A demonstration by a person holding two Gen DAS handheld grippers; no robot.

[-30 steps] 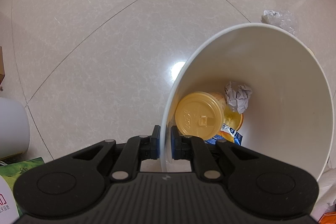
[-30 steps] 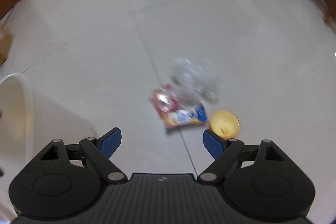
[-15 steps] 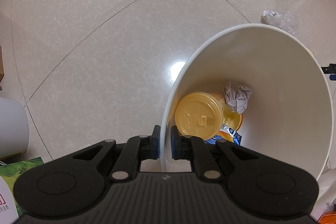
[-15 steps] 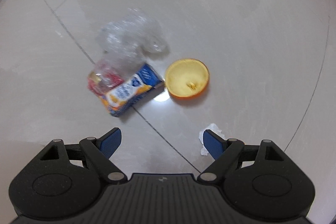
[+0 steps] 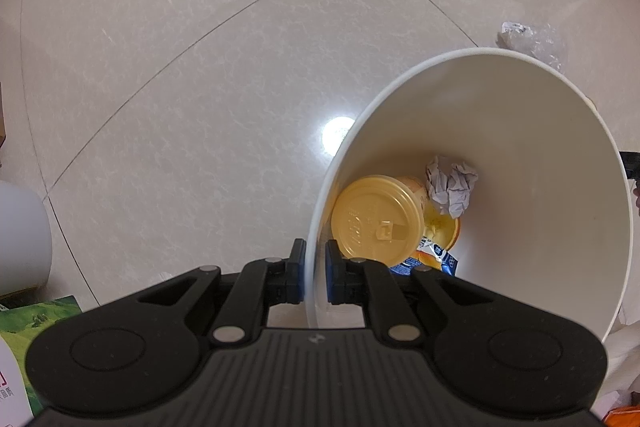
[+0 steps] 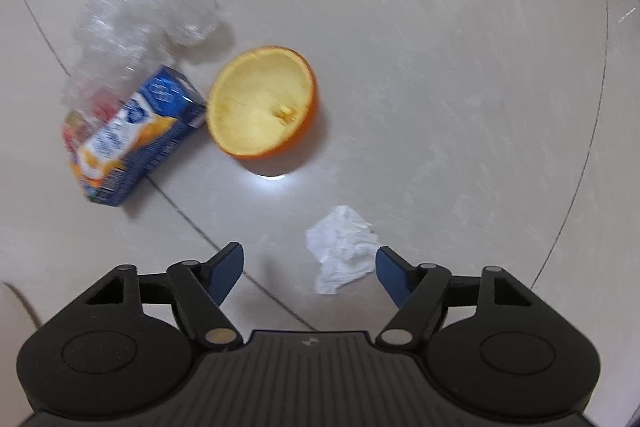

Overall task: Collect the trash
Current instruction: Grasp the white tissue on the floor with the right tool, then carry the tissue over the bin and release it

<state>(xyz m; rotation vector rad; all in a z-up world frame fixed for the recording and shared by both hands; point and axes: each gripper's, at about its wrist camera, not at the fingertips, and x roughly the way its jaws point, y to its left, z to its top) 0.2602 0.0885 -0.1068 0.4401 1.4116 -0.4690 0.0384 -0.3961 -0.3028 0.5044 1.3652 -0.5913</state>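
Tissue (image 6: 344, 251), crumpled on the floor tile between the closing right gripper (image 6: 310, 271) jaws, looks next; left gripper (image 5: 315, 277) pinches the white bin (image 5: 520, 131) rim, so lowering onto it comes first.

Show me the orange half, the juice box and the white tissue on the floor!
orange half (image 6: 262, 103): right wrist view, pale cut face.
juice box (image 6: 136, 139): right wrist view, printed side.
white tissue (image 6: 344, 251): right wrist view, crumpled middle.

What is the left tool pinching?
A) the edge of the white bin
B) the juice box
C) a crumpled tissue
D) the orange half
A: the left tool is shut on the edge of the white bin, one finger outside the wall and one inside.
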